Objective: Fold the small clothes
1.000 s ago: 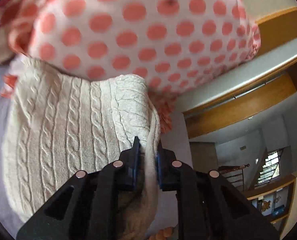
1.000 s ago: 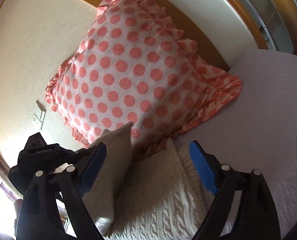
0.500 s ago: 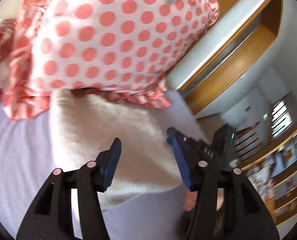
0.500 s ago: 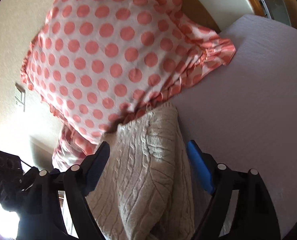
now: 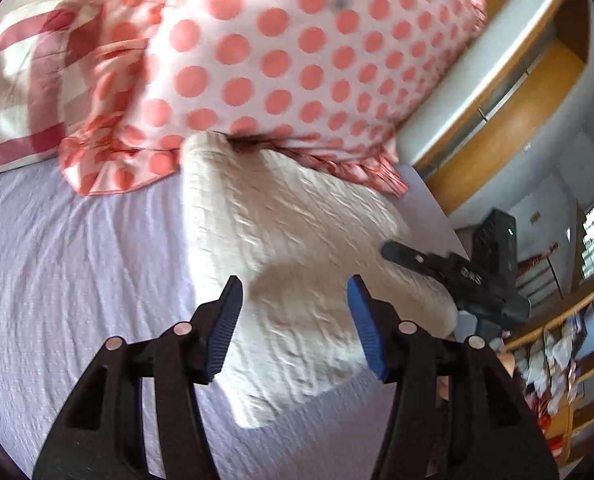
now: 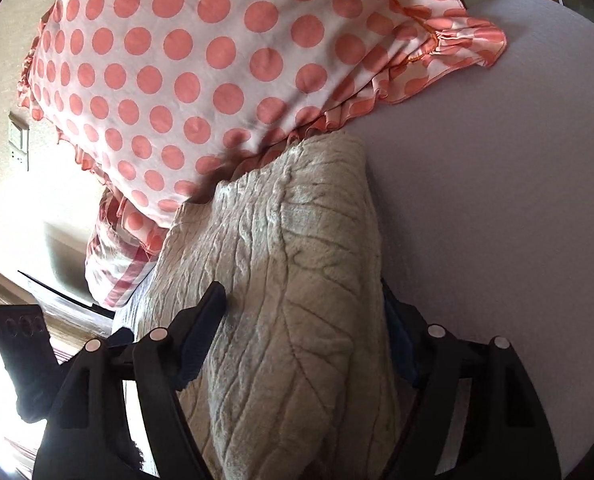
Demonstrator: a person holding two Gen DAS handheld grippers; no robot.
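Observation:
A folded cream cable-knit sweater (image 5: 297,264) lies on the lilac bed sheet (image 5: 77,264), its far end tucked against a polka-dot pillow (image 5: 297,60). My left gripper (image 5: 295,320) is open and empty, hovering just above the sweater's near end. My right gripper (image 6: 305,328) is open, its jaws straddling the sweater (image 6: 297,280) close over it; its right finger is partly hidden behind the knit. The right gripper's body shows in the left wrist view (image 5: 457,276) at the sweater's right edge.
The red-dotted frilled pillow (image 6: 201,64) leans against the wall. A red-striped pillow (image 5: 21,96) lies to its left. A wooden headboard ledge (image 5: 497,92) and shelves (image 5: 569,360) stand to the right. Bare sheet (image 6: 497,200) spreads right of the sweater.
My left gripper let go of the sweater's edge, opened and drew back. The sweater now lies folded flat. My right gripper lowered over it, still open.

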